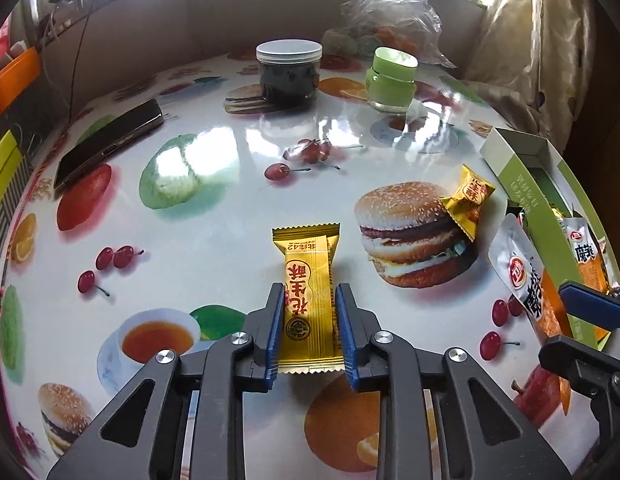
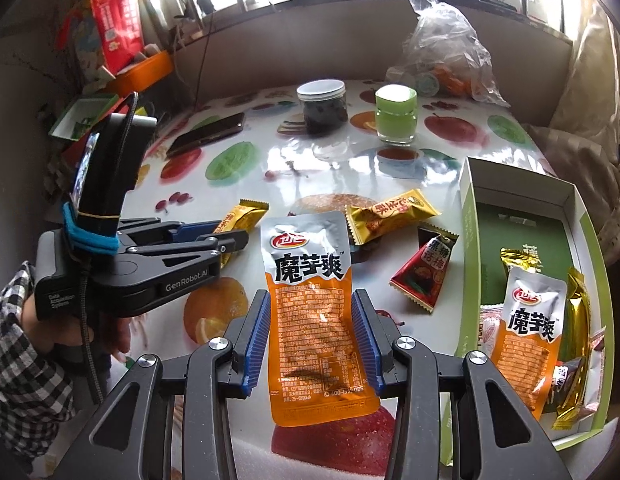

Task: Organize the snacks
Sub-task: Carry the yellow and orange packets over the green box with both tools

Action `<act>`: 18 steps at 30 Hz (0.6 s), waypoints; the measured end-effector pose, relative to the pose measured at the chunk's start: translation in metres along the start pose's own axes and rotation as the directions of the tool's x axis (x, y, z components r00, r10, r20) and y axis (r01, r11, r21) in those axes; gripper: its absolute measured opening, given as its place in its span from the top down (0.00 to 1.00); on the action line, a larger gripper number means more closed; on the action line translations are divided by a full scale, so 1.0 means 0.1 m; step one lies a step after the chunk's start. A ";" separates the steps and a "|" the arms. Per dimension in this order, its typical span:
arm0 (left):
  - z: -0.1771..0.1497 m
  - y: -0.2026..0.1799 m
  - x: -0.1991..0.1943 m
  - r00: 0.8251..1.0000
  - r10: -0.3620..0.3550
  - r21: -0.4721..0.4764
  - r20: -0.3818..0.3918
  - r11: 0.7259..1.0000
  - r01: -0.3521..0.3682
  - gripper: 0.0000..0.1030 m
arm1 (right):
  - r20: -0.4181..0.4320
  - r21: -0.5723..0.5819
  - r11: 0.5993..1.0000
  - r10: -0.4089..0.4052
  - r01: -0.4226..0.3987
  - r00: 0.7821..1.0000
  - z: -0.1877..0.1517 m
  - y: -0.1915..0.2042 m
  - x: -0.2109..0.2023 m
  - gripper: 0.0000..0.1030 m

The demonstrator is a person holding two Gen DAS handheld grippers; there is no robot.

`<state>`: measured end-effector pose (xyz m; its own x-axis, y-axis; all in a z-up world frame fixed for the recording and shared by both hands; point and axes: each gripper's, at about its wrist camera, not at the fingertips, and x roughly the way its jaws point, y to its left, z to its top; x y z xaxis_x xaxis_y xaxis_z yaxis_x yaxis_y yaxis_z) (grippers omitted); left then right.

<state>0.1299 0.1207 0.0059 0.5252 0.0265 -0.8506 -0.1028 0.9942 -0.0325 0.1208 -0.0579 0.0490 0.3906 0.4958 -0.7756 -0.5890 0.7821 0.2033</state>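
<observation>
Gold-wrapped candy bar [image 1: 308,300] sits between the blue pads of the left gripper [image 1: 308,294], which clamp its sides just above the fruit-print tablecloth [image 1: 213,216]. Right gripper [image 2: 314,300] grips an orange and silver snack pouch [image 2: 314,304], lifted over the table beside the green box [image 2: 466,248]. A matching pouch [image 2: 528,332] lies inside that box with other packets. A second gold candy [image 2: 390,212] and a red packet [image 2: 424,276] lie loose on the cloth near the box.
</observation>
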 end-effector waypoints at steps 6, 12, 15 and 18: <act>-0.01 -0.04 -0.08 1.000 -0.016 -0.002 0.014 1.000 0.016 0.76 | 0.017 0.010 1.000 0.000 0.000 1.000 -0.02 -0.03 -0.09 0.61; 0.00 -0.13 -0.28 0.998 -0.025 0.011 0.051 1.000 0.025 0.76 | 0.037 0.017 1.000 -0.013 0.012 0.999 -0.04 -0.08 -0.22 0.61; 0.01 -0.21 -0.39 0.997 -0.033 0.021 0.071 0.999 0.032 0.76 | 0.049 0.020 1.000 -0.020 0.019 0.999 -0.05 -0.10 -0.31 0.61; 0.01 -0.29 -0.48 0.996 -0.044 0.038 0.083 0.998 0.041 0.76 | 0.061 0.022 0.999 -0.030 0.029 0.998 -0.06 -0.13 -0.40 0.61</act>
<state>0.1086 0.0902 0.0484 0.5972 -0.0091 -0.8020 -0.0492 0.9976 -0.0480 0.1091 -0.0897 0.0737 0.4505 0.4939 -0.7437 -0.5618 0.8043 0.1939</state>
